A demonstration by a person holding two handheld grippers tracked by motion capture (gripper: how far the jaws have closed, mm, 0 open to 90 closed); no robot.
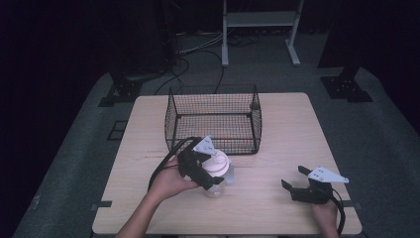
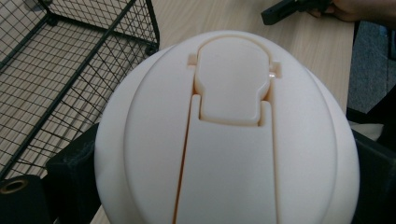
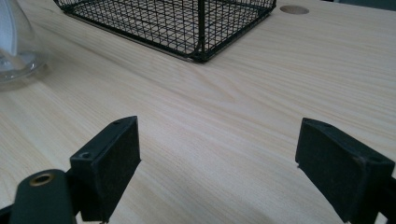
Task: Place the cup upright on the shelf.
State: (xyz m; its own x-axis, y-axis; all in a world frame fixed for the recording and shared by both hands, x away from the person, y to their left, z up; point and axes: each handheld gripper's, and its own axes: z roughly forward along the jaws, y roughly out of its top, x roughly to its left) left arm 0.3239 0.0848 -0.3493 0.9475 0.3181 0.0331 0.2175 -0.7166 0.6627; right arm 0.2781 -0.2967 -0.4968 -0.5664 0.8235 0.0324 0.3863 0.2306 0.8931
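A clear container (image 1: 216, 189) with a cream-white flip-top lid (image 1: 219, 162) stands on the wooden table (image 1: 277, 134), just in front of the wire basket (image 1: 214, 118). My left gripper (image 1: 209, 174) is shut on the container from its left side. In the left gripper view the lid (image 2: 229, 130) bulges up between the two black jaws of the left gripper (image 2: 224, 191). My right gripper (image 1: 293, 177) rests open near the table's front right, with nothing between its jaws. In its own view the right gripper (image 3: 217, 163) hovers over bare wood, with the container's glassy base (image 3: 16, 51) at far left.
The black wire basket (image 3: 187, 23) sits empty at the table's middle back. A round hole (image 3: 294, 9) marks the tabletop beyond it. Off the table are grey floor, cables and a white frame (image 1: 260, 29).
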